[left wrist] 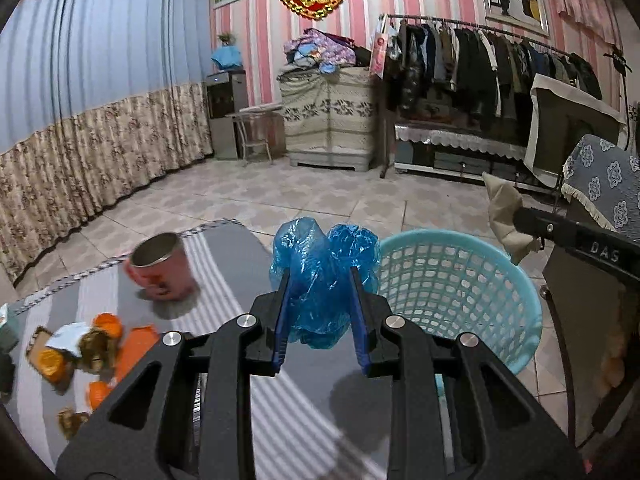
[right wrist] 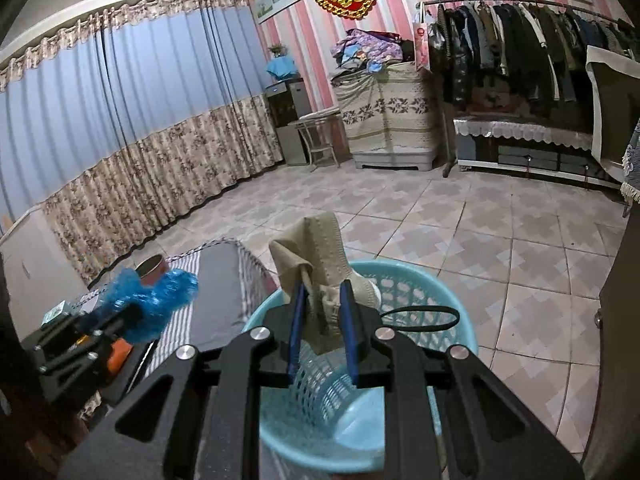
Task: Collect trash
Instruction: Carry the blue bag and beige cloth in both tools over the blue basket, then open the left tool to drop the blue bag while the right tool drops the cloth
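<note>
My left gripper [left wrist: 320,276] is shut on a crumpled blue plastic bag [left wrist: 324,264] and holds it over the table's edge, just left of the light blue mesh basket [left wrist: 472,280]. My right gripper [right wrist: 323,290] is shut on a folded beige cloth-like scrap [right wrist: 316,256], hanging over the mouth of the basket [right wrist: 460,344]. In the left wrist view the right gripper [left wrist: 520,216] enters from the right with the beige scrap [left wrist: 504,216] above the basket's far side. The right wrist view shows the left gripper [right wrist: 120,312] and the blue bag [right wrist: 152,300] at the left.
A pink metal-lined mug [left wrist: 160,266] stands on the striped tablecloth [left wrist: 224,256]. Orange peels and wrappers [left wrist: 88,344] lie at the table's left. A black strap [right wrist: 424,316] rests across the basket's rim. Tiled floor [right wrist: 480,240] lies beyond, and a covered chair [left wrist: 604,184] stands at the right.
</note>
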A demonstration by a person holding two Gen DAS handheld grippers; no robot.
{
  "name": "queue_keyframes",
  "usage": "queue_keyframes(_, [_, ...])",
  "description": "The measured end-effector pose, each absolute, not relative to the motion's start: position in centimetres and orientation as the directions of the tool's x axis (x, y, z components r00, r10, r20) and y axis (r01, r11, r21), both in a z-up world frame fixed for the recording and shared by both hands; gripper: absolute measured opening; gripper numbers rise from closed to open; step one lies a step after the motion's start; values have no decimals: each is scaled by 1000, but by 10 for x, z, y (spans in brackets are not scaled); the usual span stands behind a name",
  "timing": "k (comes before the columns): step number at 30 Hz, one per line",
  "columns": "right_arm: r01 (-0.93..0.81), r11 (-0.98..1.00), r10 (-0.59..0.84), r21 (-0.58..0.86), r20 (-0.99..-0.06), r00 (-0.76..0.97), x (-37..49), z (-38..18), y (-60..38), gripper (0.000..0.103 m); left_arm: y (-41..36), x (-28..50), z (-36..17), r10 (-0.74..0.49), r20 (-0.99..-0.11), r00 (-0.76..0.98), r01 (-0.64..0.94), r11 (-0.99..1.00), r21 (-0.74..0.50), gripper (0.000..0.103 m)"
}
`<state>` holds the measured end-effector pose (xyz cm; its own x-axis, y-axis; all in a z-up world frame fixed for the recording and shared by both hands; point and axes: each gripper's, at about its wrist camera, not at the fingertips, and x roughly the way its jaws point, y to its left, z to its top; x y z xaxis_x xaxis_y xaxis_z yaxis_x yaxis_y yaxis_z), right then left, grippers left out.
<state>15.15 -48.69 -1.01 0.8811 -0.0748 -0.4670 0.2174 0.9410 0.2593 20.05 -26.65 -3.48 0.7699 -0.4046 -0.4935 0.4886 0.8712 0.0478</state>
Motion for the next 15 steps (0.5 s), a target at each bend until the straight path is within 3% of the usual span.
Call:
queue_keyframes(10, [289,914,-112,284,-508,854,155,-47,-510,18,-330,230,-67,-445,-549,707,551,834,33,25])
queue_keyframes(13, [313,914,-143,260,-515,845,156,-51,-516,18,-346,235,-73,-447,-563,695,566,823,45,28])
queue_keyframes(15, [320,904,-137,285,-515,846,155,-54,-523,18,-353,238,-74,-439,-567,697,568,821,63,38])
